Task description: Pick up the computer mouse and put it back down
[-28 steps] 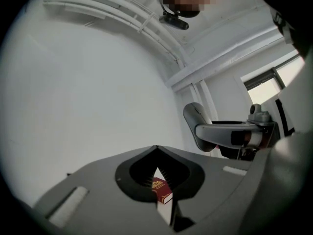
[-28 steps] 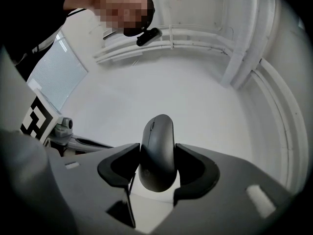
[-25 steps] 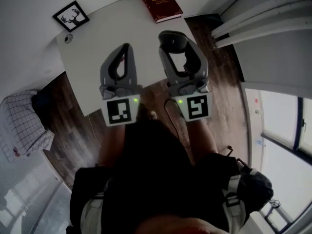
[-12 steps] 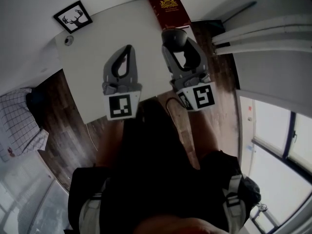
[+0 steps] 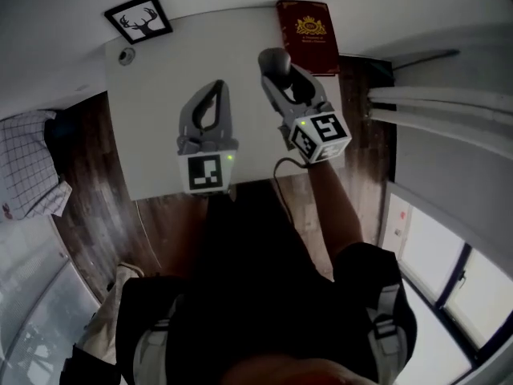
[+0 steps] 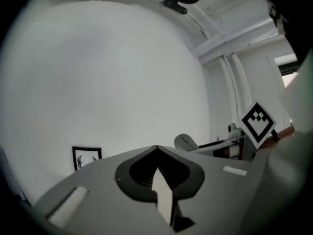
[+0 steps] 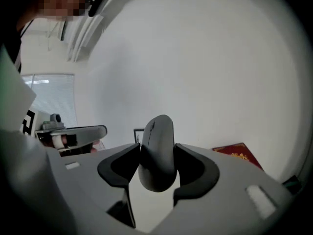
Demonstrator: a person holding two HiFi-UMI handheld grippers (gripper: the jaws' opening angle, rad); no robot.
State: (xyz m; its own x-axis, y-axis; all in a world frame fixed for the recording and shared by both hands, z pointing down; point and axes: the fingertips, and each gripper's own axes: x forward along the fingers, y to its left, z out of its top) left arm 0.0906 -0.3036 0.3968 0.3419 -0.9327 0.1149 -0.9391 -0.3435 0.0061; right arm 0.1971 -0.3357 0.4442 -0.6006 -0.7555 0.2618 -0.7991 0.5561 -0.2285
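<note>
A dark grey computer mouse (image 5: 274,60) is clamped between the jaws of my right gripper (image 5: 278,74), above the white table (image 5: 160,87) near its far right part. In the right gripper view the mouse (image 7: 157,153) stands on its edge between the two pads, and the right gripper (image 7: 157,151) is shut on it. My left gripper (image 5: 217,89) hovers over the middle of the table with its fingertips together and nothing held. Seen from the left gripper (image 6: 156,151), the mouse (image 6: 186,142) pokes out ahead of the right gripper's marker cube (image 6: 258,124).
A red book (image 5: 307,26) lies at the table's far right corner, just beyond the mouse. A framed deer picture (image 5: 138,18) and a small round object (image 5: 124,54) sit at the far left. Dark wooden floor (image 5: 88,167) surrounds the table.
Both grippers have moved forward and lower over the table. The right gripper has rolled, so its marker cube is tilted, and it still holds the mouse.
</note>
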